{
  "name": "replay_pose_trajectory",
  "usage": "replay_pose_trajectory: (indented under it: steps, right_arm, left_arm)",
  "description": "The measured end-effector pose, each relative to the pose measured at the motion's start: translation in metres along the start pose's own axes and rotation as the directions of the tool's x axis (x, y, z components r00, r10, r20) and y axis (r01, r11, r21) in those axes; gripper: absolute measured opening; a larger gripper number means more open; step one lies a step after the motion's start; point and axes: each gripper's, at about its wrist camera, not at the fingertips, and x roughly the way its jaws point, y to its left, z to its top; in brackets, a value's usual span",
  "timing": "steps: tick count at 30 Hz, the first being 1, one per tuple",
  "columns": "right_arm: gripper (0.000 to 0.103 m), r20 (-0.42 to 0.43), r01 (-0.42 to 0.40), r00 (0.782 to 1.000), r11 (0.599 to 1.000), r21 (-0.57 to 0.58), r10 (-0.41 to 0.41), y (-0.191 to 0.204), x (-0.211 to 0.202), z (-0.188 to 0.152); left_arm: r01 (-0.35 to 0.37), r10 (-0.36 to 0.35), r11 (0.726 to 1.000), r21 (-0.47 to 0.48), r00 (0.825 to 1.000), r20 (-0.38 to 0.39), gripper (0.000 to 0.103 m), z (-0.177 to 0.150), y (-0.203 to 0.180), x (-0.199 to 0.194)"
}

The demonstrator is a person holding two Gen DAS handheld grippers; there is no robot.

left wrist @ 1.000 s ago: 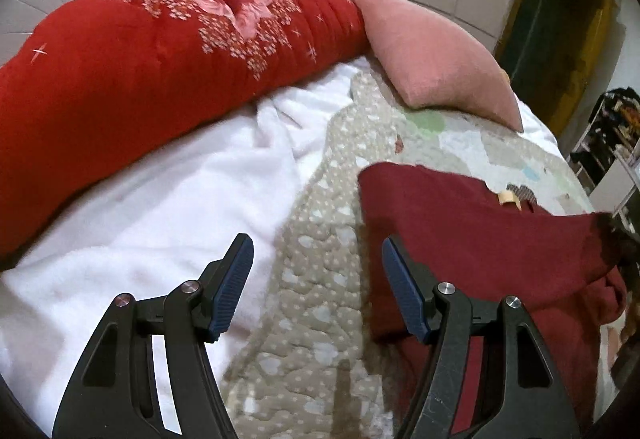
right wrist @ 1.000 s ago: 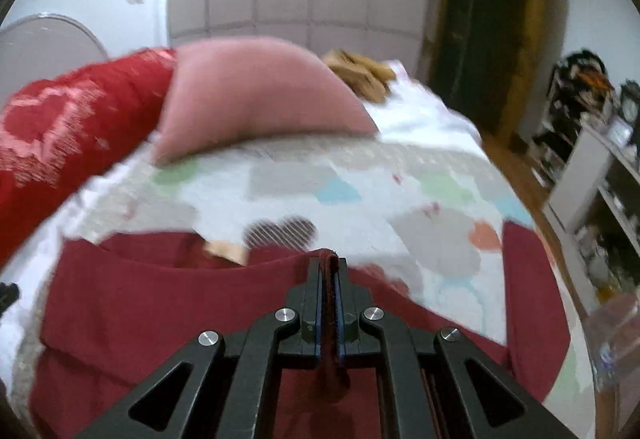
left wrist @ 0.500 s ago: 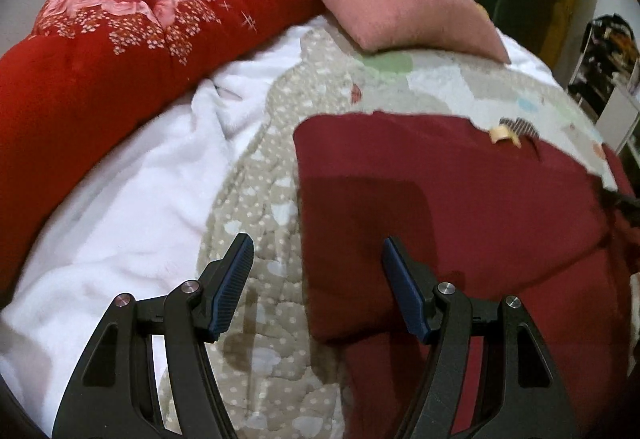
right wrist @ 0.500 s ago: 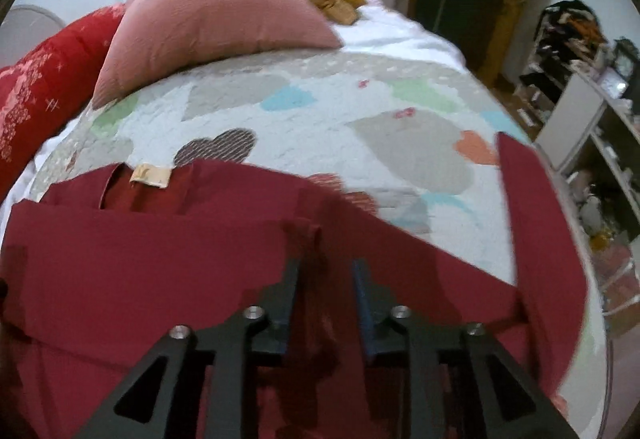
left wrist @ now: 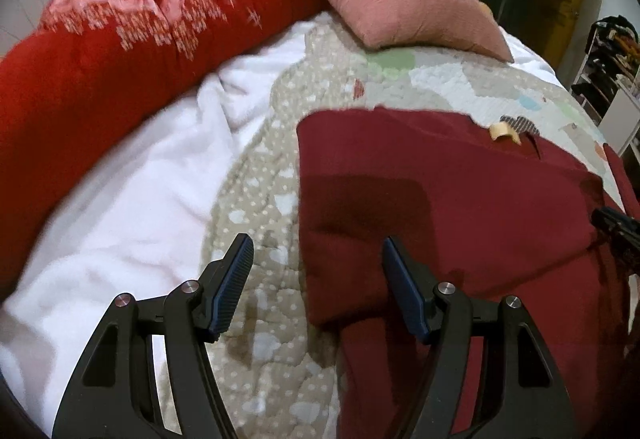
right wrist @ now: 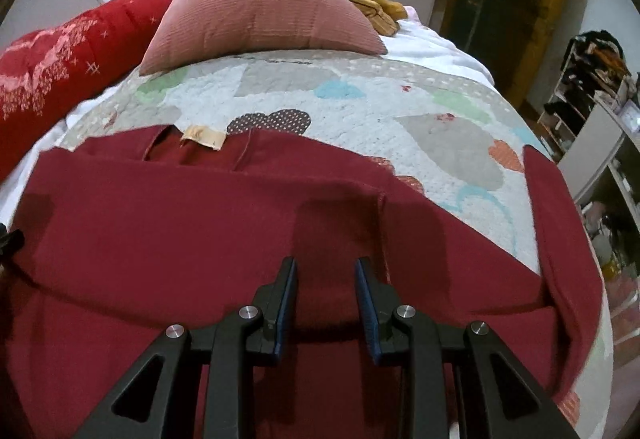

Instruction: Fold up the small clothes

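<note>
L wrist view: my left claw [left wrist: 316, 279] is spread wide w/ nothing between the pads, hovering over the left edge of the dark red cotton garment [left wrist: 460, 199], which lies flat on the heart-print quilted bedspread [left wrist: 260, 339] centre-right of frame. One pad sits over the quilt, the other over the cloth. Tan neck label [left wrist: 503, 130] upper right, so the collar end is far from me. To do the next fold well I'd bring the claw down onto that left edge and pinch both layers, not just the top one.

R wrist view: my right claw [right wrist: 326, 299] is released, pads partly apart, no cloth between them; garment lies under and ahead of it, lower half of frame. A sleeve [right wrist: 556, 239] trails off at right, looks unfolded. I'd grab it near the cuff, lay it across the body, keeping the edge straight. Pink ribbed cushion [right wrist: 260, 11] up top is well clear.
</note>
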Motion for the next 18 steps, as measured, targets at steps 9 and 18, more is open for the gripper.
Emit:
replay_pose_trajectory:
  steps: [9,18]
  right_arm:
    - [0.040,-0.044,0.000,0.999,1.000,0.027,0.002,-0.011,0.003,-0.018]
    - [0.042,-0.002,-0.032,0.999,0.998,0.048,0.032,-0.018,-0.025,-0.024]
  left_arm:
    - [0.111,-0.111,0.993,-0.027,0.994,-0.003,0.067,0.004,-0.030,-0.014]
    - [0.124,-0.124,0.992,0.020,0.992,-0.033,0.067,0.004,-0.066,-0.003]
